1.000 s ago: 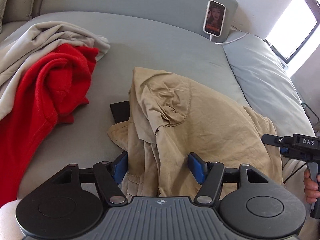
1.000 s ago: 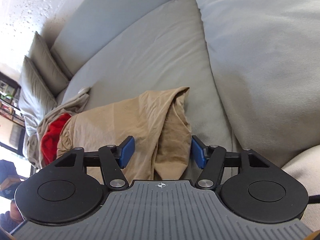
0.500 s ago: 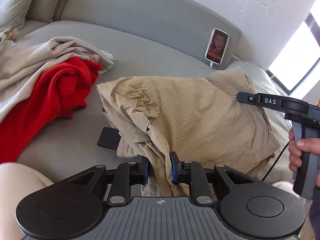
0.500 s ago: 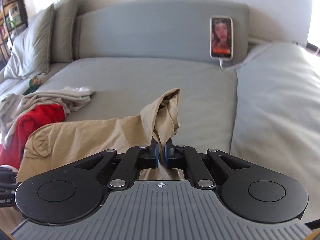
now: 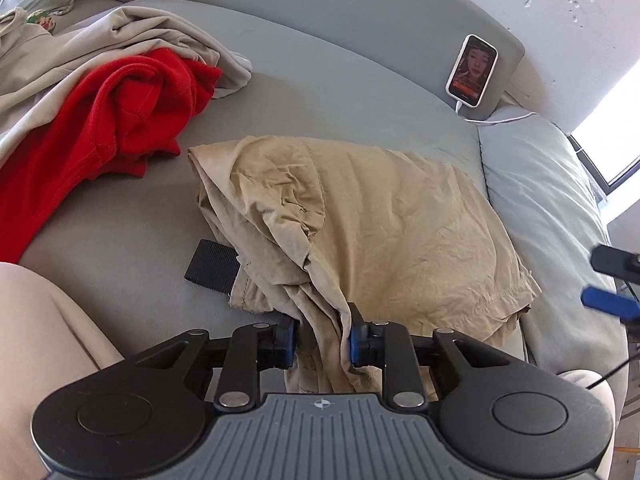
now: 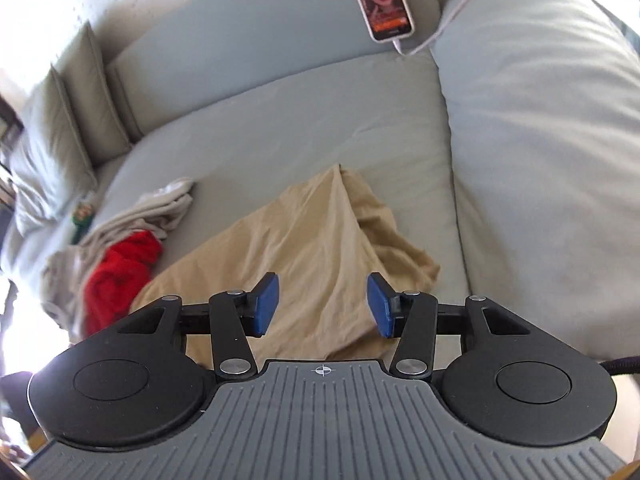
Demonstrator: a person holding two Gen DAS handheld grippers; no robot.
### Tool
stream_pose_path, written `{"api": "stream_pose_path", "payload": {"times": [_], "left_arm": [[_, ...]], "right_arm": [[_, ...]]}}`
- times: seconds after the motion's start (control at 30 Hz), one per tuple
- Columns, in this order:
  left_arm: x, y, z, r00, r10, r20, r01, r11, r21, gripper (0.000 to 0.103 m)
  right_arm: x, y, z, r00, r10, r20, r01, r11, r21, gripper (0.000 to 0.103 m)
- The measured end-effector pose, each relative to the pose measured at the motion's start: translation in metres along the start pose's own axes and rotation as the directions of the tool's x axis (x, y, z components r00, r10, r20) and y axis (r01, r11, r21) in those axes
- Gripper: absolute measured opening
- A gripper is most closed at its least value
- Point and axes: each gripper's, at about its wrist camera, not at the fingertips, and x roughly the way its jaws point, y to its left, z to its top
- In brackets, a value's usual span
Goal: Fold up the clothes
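While the left gripper point(image 5: 322, 342) pinches a bunch of the tan shorts point(image 5: 384, 232), the right gripper point(image 6: 322, 305) hangs above them, jaws wide apart and holding nothing.

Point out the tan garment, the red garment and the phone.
tan garment point(image 5: 400, 232), left wrist view, on its flat wrinkled top layer.
red garment point(image 5: 120, 120), left wrist view, on the bunched middle folds.
phone point(image 6: 382, 0), right wrist view, on its lit screen.
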Motion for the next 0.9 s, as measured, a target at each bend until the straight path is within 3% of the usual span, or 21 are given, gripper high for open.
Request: {"api": "stream_pose_path", "payload": {"times": [0.1, 0.3, 0.37, 0.47, 0.53, 0.6, 0.63, 0.7, 0.73, 0.77, 0.83, 0.9], "left_arm": [[0.000, 0.004, 0.007, 0.999, -0.007, -0.046, 0.005, 0.999, -0.046, 0.024], [0.001, 0.008, 0.005, 0.998, -0.024, -0.056, 0.020, 0.998, -0.066, 0.026], [0.001, 0.013, 0.004, 0.997, -0.044, -0.056, 0.039, 0.995, -0.090, 0.027], [0.001, 0.022, 0.001, 0.995, -0.085, -0.054, 0.076, 0.987, -0.145, 0.028], [0.001, 0.028, -0.001, 0.993, -0.110, -0.051, 0.099, 0.978, -0.185, 0.028], [0.001, 0.030, -0.002, 0.991, -0.124, -0.047, 0.111, 0.971, -0.210, 0.028], [0.000, 0.030, -0.002, 0.991, -0.127, -0.048, 0.114, 0.970, -0.216, 0.028], [-0.002, 0.026, -0.002, 0.990, -0.127, -0.054, 0.112, 0.969, -0.222, 0.028], [-0.003, 0.022, -0.004, 0.990, -0.129, -0.060, 0.113, 0.970, -0.217, 0.028], [-0.003, 0.017, -0.006, 0.988, -0.134, -0.071, 0.118, 0.972, -0.201, 0.028], [-0.003, 0.003, -0.010, 0.983, -0.158, -0.094, 0.142, 0.978, -0.153, 0.029], [-0.002, -0.012, -0.013, 0.971, -0.196, -0.134, 0.183, 0.978, -0.100, 0.031]], "right_arm": [[-0.015, -0.026, -0.023, 0.990, 0.138, 0.004, -0.136, 0.974, 0.179, 0.082], [0.037, -0.052, -0.060, 0.983, 0.171, -0.074, -0.133, 0.923, 0.361, 0.075], [0.058, -0.056, -0.069, 0.973, 0.218, -0.071, -0.169, 0.893, 0.417, 0.074], [0.074, -0.057, -0.079, 0.976, 0.216, 0.002, -0.196, 0.878, 0.437, 0.071], [0.079, -0.056, -0.084, 0.970, 0.235, 0.068, -0.242, 0.875, 0.419, 0.070], [0.090, -0.057, -0.088, 0.963, 0.243, 0.116, -0.269, 0.872, 0.409, 0.062], [0.095, -0.057, -0.089, 0.963, 0.235, 0.130, -0.268, 0.874, 0.406, 0.056], [0.101, -0.050, -0.083, 0.976, 0.193, 0.102, -0.218, 0.901, 0.375, 0.024], [0.100, -0.043, -0.074, 0.982, 0.172, 0.083, -0.190, 0.923, 0.336, 0.021], [0.096, -0.032, -0.064, 0.984, 0.156, 0.090, -0.175, 0.949, 0.261, 0.013], [0.084, -0.004, -0.047, 0.982, 0.138, 0.131, -0.149, 0.985, 0.083, 0.011], [0.075, 0.020, -0.027, 0.978, 0.133, 0.163, -0.122, 0.990, -0.076, 0.010]]}}
